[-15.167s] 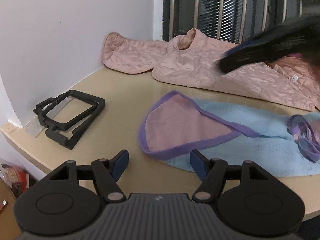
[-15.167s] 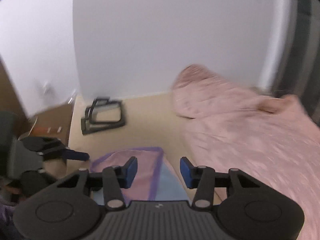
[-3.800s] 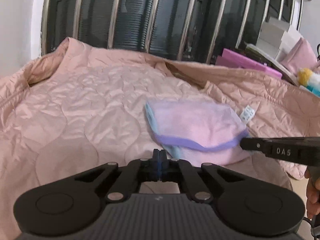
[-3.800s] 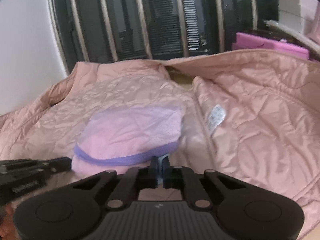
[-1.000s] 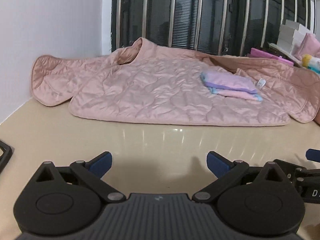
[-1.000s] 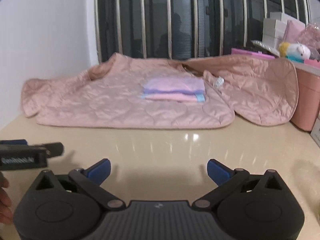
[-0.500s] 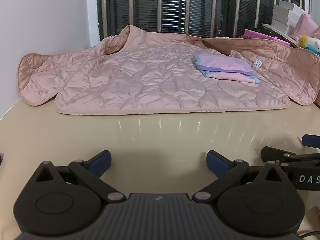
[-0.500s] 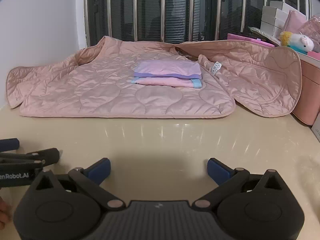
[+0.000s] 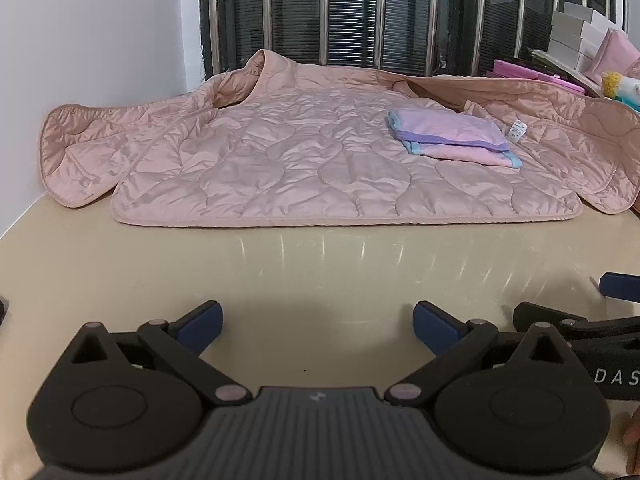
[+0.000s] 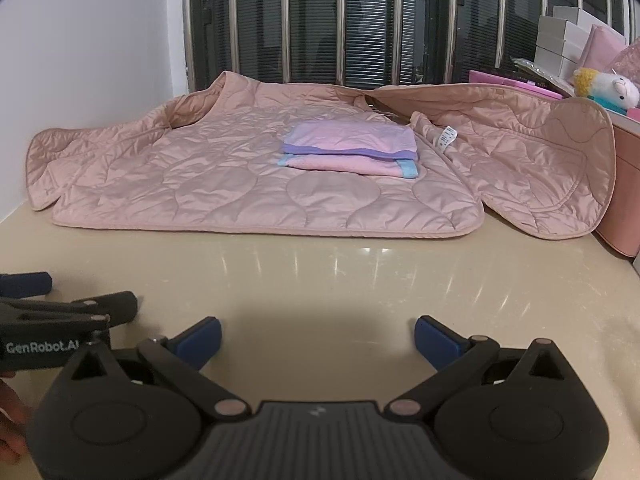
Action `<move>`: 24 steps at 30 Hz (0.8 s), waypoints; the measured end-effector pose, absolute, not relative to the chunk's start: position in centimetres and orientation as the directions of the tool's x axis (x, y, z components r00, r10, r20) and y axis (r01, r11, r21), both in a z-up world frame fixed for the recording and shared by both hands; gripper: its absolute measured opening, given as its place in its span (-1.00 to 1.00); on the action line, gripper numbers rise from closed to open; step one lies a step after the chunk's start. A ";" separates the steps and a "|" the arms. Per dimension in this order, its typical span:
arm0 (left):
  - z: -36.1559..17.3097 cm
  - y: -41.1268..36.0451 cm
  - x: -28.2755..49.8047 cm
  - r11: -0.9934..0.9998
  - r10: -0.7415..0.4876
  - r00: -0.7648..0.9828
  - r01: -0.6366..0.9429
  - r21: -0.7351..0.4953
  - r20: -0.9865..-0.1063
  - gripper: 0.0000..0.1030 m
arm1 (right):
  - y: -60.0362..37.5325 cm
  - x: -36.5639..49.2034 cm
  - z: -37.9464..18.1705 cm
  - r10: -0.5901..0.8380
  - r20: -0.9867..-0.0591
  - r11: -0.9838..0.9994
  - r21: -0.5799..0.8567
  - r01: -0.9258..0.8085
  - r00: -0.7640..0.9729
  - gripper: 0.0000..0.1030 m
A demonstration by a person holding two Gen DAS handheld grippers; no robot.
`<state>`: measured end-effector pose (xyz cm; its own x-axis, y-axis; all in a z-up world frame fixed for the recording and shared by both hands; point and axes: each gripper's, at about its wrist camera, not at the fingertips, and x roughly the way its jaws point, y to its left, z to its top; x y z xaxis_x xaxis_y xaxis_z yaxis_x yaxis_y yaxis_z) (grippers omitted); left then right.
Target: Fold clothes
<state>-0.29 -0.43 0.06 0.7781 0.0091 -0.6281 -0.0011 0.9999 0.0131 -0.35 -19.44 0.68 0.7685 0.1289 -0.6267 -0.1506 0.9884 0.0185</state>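
Observation:
A folded pink, purple and blue garment point(image 9: 452, 138) point(image 10: 352, 148) lies on a spread pink quilted jacket point(image 9: 304, 176) point(image 10: 256, 184) at the back of the beige table point(image 9: 320, 272) point(image 10: 340, 280). My left gripper point(image 9: 318, 326) is open and empty, low over the bare table near its front. My right gripper point(image 10: 318, 338) is open and empty beside it, also low over the table. Each gripper shows at the edge of the other's view.
A barred window point(image 9: 360, 12) runs behind the jacket and a white wall point(image 9: 88, 40) is on the left. Pink boxes, white boxes and a plush toy point(image 10: 604, 88) stand at the right, with a pink bin point(image 10: 624, 208) at the table's right end.
Both grippers have drawn back slightly from the jacket and stay open. The folded garment lies where it was.

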 end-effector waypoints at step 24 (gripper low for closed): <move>0.1 -0.4 -0.2 1.000 0.008 0.777 -0.006 0.005 -0.630 0.99 | -19.4 -0.3 0.7 0.114 -0.627 0.991 0.019 -0.131 0.771 1.00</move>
<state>-0.24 -0.40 0.07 0.7765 0.0078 -0.6300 -0.0061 1.0000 0.0049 -0.32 -19.40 0.71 0.7708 0.1141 -0.6267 -0.1313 0.9912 0.0188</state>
